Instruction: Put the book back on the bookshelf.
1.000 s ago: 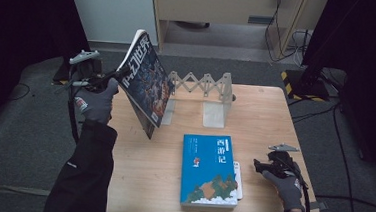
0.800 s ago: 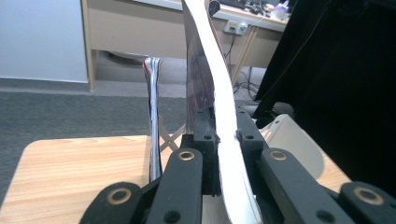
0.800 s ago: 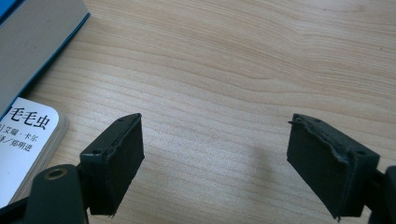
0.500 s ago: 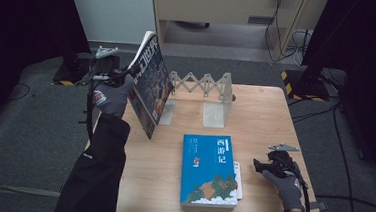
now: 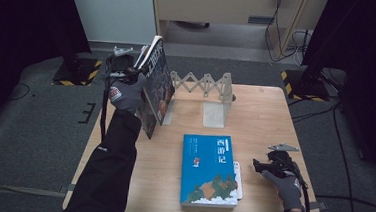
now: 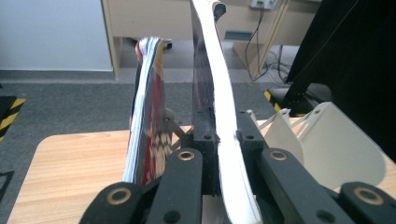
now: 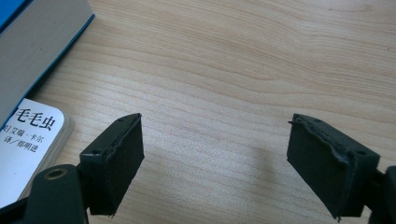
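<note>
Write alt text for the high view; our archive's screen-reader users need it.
The left gripper holds a dark book upright beside a white bookend rack on a wooden table. A blue book lies flat; the right gripper rests open nearby.

Left hand (image 5: 125,92) in a grey knit glove with a small red-and-white mark on the back; long black sleeve (image 5: 108,175) runs down the forearm. Right hand (image 5: 287,183) wears the same grey glove, black cuff at the wrist. Left black two-jaw gripper (image 6: 219,140): matte black linkage bars with brass-ringed pivot holes and small dark screws, a grey three-cornered plate on top, black cable trailing. Right black two-jaw gripper (image 7: 215,163): square black pads with ragged foam edges, brass-ringed pivot, grey plate on top.
</note>
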